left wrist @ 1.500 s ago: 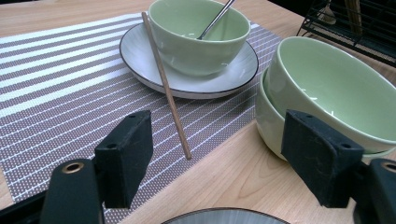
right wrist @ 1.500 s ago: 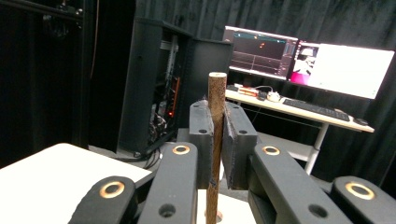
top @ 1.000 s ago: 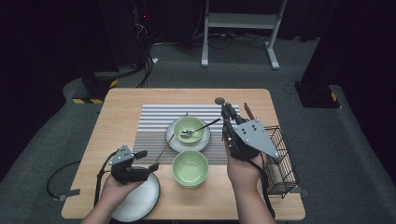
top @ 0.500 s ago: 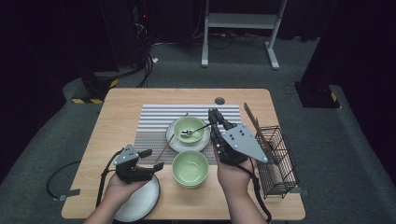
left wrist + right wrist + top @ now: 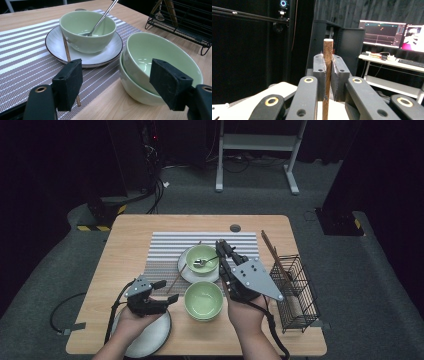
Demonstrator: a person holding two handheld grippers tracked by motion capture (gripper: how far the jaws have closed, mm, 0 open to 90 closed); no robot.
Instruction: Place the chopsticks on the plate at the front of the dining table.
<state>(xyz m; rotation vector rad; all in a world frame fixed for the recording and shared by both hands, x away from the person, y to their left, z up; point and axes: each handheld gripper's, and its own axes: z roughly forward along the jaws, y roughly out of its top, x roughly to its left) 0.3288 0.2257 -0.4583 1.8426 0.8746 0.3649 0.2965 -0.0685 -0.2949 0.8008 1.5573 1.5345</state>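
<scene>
The right gripper [image 5: 223,251] has its fingers [image 5: 320,72] clamped on a brown chopstick [image 5: 327,75], held upright at the bowl with the spoon [image 5: 202,258], at its three o'clock. The left gripper [image 5: 161,292], fingers apart and empty, waits at nine o'clock of the nearer stacked bowls [image 5: 203,300]. The thin stick could pivot in the pads, knock the spoon [image 5: 206,261] or drop onto the worktop [image 5: 130,237].

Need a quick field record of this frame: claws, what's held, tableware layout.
left claw: open, holds nothing, faces the stacked green bowls
right claw: shut on a brown wooden stick
far bowl: green, on a white plate, spoon inside
loose stick: leans on that plate's rim
wire rack: at the table's right edge
placemat: striped
</scene>
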